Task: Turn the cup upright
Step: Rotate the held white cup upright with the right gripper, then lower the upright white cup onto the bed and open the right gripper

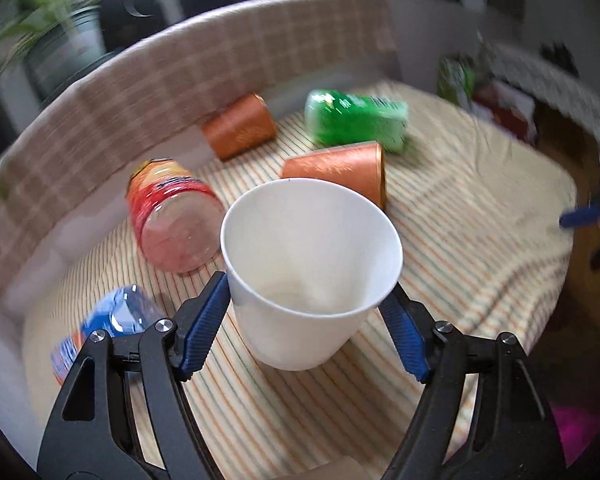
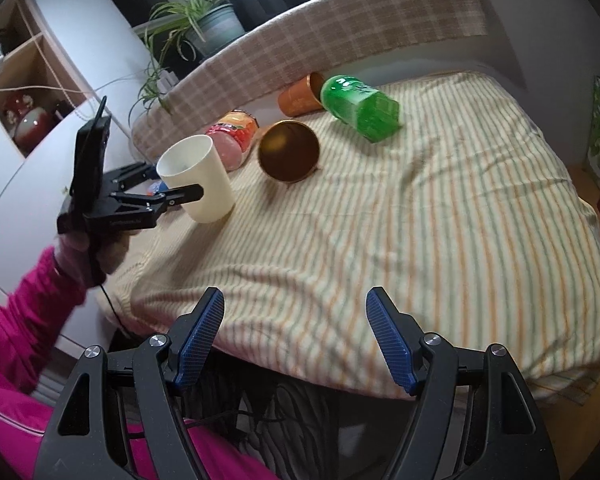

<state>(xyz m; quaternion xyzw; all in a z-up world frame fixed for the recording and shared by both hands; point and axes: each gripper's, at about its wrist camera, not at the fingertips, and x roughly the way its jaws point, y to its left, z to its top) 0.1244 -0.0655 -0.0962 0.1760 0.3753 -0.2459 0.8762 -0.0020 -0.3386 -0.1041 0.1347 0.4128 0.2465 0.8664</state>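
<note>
Left gripper point(image 1: 308, 304) clamped on white paper cup point(image 1: 312, 264), mouth up, base apparently touching striped tablecloth point(image 2: 380, 220). Right gripper point(image 2: 296, 336) hovers, fingers apart, holding nothing.

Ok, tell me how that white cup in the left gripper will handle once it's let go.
The white cup looks thin-walled and empty, so probably light and easy to crush if the left gripper squeezes hard. It tapers to a narrow base and sits tilted on the soft striped cloth, so it may tip. On its side it would likely roll in a curve.
</note>
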